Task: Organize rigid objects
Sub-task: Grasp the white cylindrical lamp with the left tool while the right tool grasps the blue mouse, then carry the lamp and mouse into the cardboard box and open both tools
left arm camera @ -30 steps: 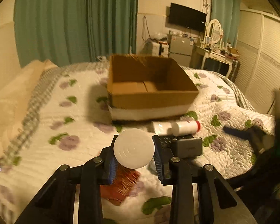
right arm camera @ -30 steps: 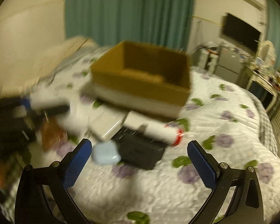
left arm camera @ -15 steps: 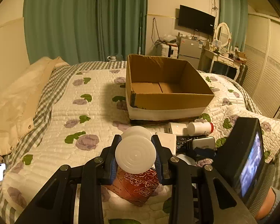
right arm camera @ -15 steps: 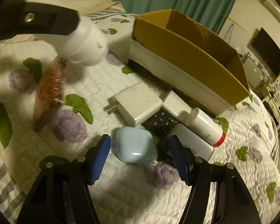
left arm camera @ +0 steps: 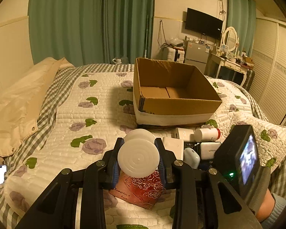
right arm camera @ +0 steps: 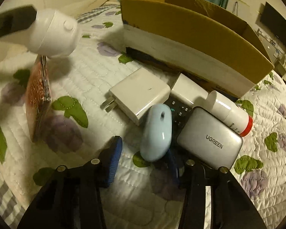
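Holding white jar point(left arm camera: 138, 161) clamped in left gripper point(left arm camera: 138, 164) | right gripper point(right arm camera: 143, 164) open around blue mouse point(right arm camera: 156, 133) | mouse likely light, smooth, slippery; pinch its flanks.

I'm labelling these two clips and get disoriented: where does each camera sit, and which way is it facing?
Left wrist: rides the left hand-held gripper, facing across the bed toward the cardboard box; its fingers clamp a white jar, and the other gripper's screen shows at right.
Right wrist: rides the right hand-held gripper, angled down at the pile, open fingers either side of the blue mouse.
Shared: box, jar, mouse, grey UGREEN charger, red rose-patterned item.
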A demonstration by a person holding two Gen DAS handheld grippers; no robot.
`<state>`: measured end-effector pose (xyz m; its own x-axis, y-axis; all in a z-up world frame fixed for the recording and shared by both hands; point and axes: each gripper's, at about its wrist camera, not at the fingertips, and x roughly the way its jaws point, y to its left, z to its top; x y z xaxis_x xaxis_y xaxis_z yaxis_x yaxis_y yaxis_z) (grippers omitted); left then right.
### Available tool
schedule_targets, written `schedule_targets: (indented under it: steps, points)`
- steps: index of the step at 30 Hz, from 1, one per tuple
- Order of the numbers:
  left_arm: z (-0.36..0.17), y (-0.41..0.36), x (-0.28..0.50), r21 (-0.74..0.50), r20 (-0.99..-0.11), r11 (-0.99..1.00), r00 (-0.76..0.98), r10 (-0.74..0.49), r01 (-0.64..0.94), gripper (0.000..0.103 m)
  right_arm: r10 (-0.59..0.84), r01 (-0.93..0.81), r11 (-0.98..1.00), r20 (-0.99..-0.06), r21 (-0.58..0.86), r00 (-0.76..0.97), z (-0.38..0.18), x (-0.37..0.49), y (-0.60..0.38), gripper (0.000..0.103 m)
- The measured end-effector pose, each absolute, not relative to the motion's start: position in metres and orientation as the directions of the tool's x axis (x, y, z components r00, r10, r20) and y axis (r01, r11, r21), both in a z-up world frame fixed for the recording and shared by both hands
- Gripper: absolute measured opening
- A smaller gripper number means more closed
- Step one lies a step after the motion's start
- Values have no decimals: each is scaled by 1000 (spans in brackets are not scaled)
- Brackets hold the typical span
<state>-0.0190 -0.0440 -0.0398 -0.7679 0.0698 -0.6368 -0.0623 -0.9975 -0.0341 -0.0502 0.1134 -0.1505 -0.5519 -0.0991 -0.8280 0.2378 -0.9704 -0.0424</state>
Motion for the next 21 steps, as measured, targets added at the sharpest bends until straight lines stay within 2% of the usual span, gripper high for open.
schedule_targets:
  steps: [6, 21]
  points:
    - [-32, -42, -16, -26, -615, -998, -786, 62, -58, 33, -147, 204, -979, -779, 25, -609, -123, -38, 133, 24]
    - [-5, -23, -19, -14, -573, -995, -815, 88, -98, 33, -161, 203, -979, -694, 22, -702, -52, -24, 130, 20]
